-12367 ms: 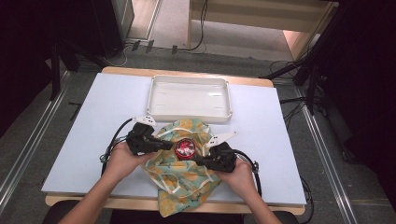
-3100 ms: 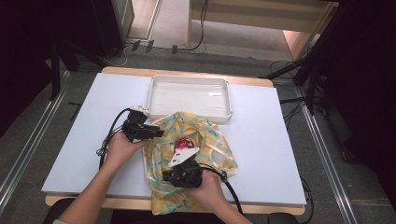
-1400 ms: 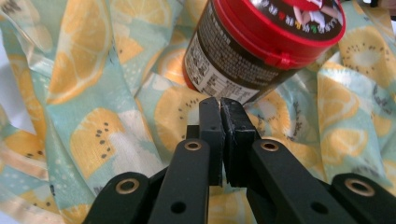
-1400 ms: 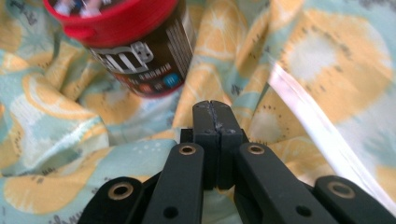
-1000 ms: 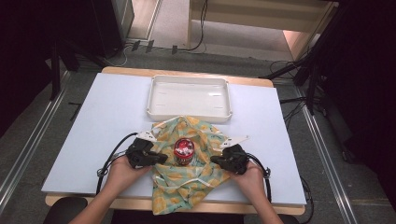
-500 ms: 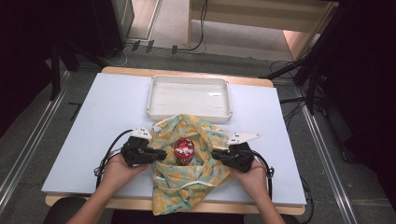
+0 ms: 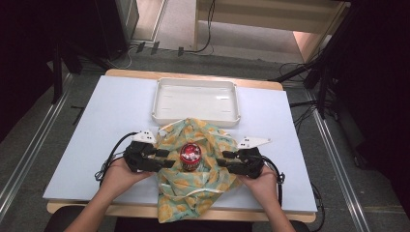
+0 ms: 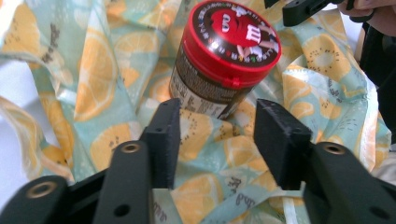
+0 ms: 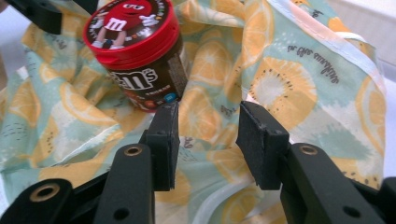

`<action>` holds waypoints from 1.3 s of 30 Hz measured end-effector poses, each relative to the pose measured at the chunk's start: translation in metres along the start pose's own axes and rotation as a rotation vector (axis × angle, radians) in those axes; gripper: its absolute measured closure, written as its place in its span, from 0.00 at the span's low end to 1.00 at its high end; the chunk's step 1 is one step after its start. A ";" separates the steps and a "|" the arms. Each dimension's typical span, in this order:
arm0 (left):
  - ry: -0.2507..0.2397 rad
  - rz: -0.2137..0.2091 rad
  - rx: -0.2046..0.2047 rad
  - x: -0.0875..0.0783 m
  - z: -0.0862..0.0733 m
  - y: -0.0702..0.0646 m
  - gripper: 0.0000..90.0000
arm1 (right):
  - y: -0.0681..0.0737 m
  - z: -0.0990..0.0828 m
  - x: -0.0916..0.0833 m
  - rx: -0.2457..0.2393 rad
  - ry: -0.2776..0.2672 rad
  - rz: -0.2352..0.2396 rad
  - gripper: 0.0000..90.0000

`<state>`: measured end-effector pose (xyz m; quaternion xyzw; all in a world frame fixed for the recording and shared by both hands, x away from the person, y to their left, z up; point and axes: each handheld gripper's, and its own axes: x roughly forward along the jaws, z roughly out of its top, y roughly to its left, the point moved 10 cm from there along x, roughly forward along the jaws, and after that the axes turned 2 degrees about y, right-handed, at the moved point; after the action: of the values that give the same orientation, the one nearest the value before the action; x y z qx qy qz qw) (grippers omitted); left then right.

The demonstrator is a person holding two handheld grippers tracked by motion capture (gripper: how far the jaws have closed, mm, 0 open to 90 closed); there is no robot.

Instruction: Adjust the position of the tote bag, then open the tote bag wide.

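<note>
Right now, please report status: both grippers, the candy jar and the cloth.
Left gripper and right gripper jaws just opened, gripping nothing. Candy jar upright on fruit-print cloth, between them. White tray beyond, apart.

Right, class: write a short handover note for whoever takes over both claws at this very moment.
Left claw: jaws have just been opening, nothing between them, pointing at the candy jar.
Right claw: jaws likewise just opening, empty, over the fruit-print cloth.
Things: the jar stands upright on the middle of the cloth, claws on either side of it. The white tray sits just behind the cloth with nothing in it.
Done: cloth spread under the jar, both claws let go.
Left: probably gathering the cloth around the jar; its edges lie loose and rumpled.
</note>
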<state>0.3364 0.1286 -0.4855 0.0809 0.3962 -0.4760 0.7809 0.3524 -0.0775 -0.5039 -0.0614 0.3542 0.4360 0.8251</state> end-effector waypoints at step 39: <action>-0.009 -0.092 0.108 0.055 0.031 -0.011 0.14 | -0.014 -0.005 0.009 0.061 0.028 -0.016 0.63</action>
<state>0.3573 0.0701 -0.5003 0.1023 0.3699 -0.5326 0.7543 0.3639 -0.0821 -0.5159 -0.0454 0.3782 0.4173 0.8251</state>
